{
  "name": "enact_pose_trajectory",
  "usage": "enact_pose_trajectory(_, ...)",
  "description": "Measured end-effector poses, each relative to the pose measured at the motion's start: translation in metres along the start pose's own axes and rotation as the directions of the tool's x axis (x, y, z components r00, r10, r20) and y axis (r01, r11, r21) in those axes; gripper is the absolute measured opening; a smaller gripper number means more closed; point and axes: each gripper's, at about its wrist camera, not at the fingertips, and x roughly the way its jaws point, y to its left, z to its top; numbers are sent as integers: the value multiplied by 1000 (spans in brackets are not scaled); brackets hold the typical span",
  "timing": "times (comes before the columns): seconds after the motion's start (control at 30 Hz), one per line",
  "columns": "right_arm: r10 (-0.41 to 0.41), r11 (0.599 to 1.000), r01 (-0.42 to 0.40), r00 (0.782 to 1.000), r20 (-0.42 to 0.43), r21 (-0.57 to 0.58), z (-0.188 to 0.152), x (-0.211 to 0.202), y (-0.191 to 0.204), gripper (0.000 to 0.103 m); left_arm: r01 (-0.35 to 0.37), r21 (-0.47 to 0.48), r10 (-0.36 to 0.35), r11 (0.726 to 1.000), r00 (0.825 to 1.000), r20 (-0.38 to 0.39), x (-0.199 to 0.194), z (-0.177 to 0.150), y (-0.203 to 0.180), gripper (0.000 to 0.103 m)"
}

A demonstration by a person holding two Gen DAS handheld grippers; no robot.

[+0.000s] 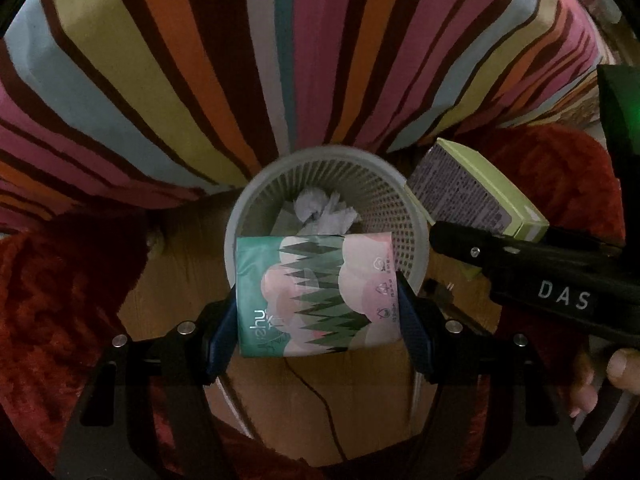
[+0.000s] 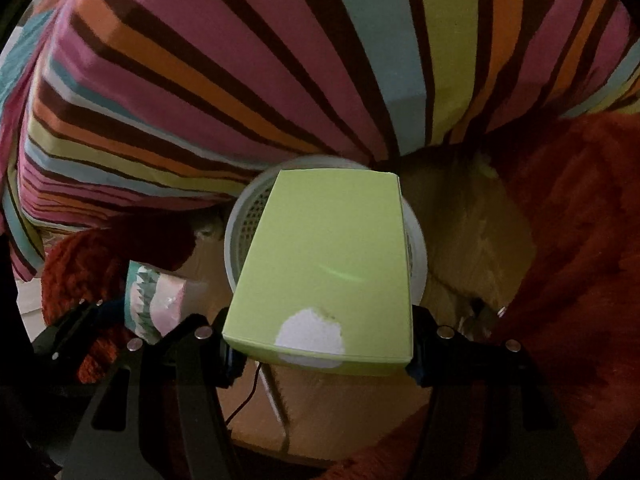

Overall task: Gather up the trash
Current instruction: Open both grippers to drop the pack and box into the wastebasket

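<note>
Two grippers in view, both loaded, both above the bin. We see the left gripper (image 1: 320, 304) clamped on a tissue pack (image 1: 316, 292), teal and pink with a dark tree print; its blue pads press on the pack's two short sides. The pack hangs over the near rim of the grey mesh wastebasket (image 1: 404, 216), partly covering its opening. Inside the basket we see crumpled white paper (image 1: 324, 210) at the bottom.

We see the right gripper (image 2: 320, 354) gripping a light green box (image 2: 324, 264) by its near end, jaws tight on both sides. The box has a torn white patch (image 2: 312, 336) near the held end, and it blocks most of the basket opening in the right wrist view; only the basket's rim and mesh wall (image 2: 250, 216) show around it. From the left wrist view the same box (image 1: 476, 192) sits just right of the basket rim, printed side up, with the right gripper's black body marked DAS (image 1: 560, 280) below it.

Basket stands on a wooden floor (image 1: 184, 248), against a striped bedcover (image 1: 200, 80). Red fuzzy rug (image 1: 52, 300) on both sides. A dark cable (image 1: 316, 392) runs across the floor. A person's fingers (image 1: 620, 364) show at the far right edge.
</note>
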Motion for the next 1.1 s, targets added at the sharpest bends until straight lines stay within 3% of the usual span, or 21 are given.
enact_pose_trajectory(0.33, 43, 998, -35, 989, -141, 59, 6, 29, -6, 58, -14, 6, 14, 1000, 993, -113, 24, 0, 1, 68)
enact_pose_trajectory(0.8, 52, 995, -32, 974, -219, 91, 11, 48, -11, 59, -24, -10, 22, 1000, 979, -202, 43, 5, 1, 68)
enact_pose_trajectory(0.87, 53, 995, -30, 971, -234, 98, 11, 50, -12, 61, -37, -16, 33, 999, 976, -215, 46, 5, 2, 69)
enact_pose_trajectory(0.93, 52, 994, -26, 967, -249, 107, 11, 52, -13, 80, -42, -24, 35, 999, 973, -228, 48, 5, 3, 70)
enact_pose_trajectory(1.1, 50, 994, -23, 967, -249, 109, 10, 53, -13, 80, -59, -25, 52, 998, 970, -237, 48, 5, 2, 71)
